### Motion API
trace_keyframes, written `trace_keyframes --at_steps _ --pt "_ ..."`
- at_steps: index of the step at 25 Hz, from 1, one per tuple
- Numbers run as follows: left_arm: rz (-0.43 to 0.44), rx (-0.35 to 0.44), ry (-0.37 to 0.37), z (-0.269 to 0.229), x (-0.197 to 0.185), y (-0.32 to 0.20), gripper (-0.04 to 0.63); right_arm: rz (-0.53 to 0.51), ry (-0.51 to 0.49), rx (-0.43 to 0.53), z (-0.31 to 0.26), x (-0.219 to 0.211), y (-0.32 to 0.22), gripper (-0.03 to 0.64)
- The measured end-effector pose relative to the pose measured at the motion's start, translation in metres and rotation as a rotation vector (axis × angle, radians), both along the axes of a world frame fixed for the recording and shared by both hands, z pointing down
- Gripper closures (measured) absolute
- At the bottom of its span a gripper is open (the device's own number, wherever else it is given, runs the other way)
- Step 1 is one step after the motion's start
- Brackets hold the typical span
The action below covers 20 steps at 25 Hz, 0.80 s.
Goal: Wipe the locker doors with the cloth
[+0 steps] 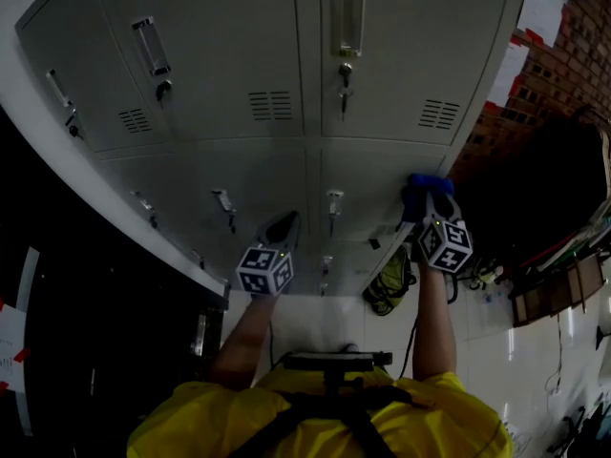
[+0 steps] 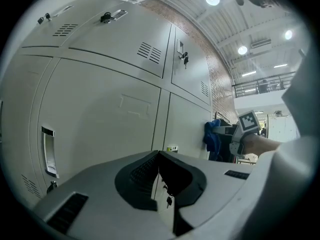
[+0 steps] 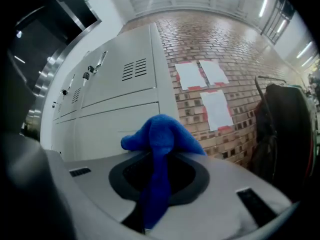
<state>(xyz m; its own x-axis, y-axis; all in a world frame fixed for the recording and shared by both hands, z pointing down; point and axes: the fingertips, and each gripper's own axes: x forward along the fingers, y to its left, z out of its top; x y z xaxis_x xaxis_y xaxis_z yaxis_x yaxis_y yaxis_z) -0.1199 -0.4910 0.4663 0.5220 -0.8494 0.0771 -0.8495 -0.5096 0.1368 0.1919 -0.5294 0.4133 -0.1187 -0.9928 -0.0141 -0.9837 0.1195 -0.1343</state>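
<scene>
A bank of grey locker doors point(image 1: 267, 74) fills the head view, with handles and keys on each door. My right gripper point(image 1: 427, 200) is shut on a blue cloth point(image 1: 420, 191) and holds it against the right-hand lower door point(image 1: 377, 175), near its right edge. In the right gripper view the cloth point(image 3: 160, 149) bulges out of the closed jaws towards the locker front point(image 3: 120, 99). My left gripper point(image 1: 283, 229) hangs in front of the middle lower doors, shut with nothing in it. Its view shows the right gripper with the cloth point(image 2: 214, 138) against a door point(image 2: 187, 124).
A brick wall point(image 3: 225, 69) with white sheets taped to it adjoins the lockers on the right. A dark coat or bag point(image 3: 282, 129) hangs on a rack there. A green-yellow bag point(image 1: 391, 280) lies on the floor at the lockers' foot.
</scene>
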Motion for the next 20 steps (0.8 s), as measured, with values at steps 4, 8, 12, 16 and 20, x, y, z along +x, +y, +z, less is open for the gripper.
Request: trace_keyframes --at_steps 4,8,12,16,20 --pt "-0.01 0.001 -0.003 -0.003 -0.003 -0.001 0.595 -0.191 -0.037 0.007 0.015 -0.093 0.006 0.545" --pt "-0.019 -0.006 -0.002 -0.003 -0.004 -0.003 0.595 -0.388 0.052 -0.077 0.074 -0.22 0.003 0.545" --pt "-0.026 -0.001 -0.011 -0.004 -0.009 0.001 0.595 -0.376 0.048 -0.08 0.096 -0.234 -0.007 0.545" --pt "-0.055 -0.018 0.002 0.004 -0.02 -0.004 0.595 -0.229 0.042 -0.076 0.097 -0.148 -0.007 0.545" --pt "-0.05 -0.016 0.007 0.008 -0.014 -0.007 0.595 -0.007 0.008 -0.091 0.099 -0.019 -0.004 0.546"
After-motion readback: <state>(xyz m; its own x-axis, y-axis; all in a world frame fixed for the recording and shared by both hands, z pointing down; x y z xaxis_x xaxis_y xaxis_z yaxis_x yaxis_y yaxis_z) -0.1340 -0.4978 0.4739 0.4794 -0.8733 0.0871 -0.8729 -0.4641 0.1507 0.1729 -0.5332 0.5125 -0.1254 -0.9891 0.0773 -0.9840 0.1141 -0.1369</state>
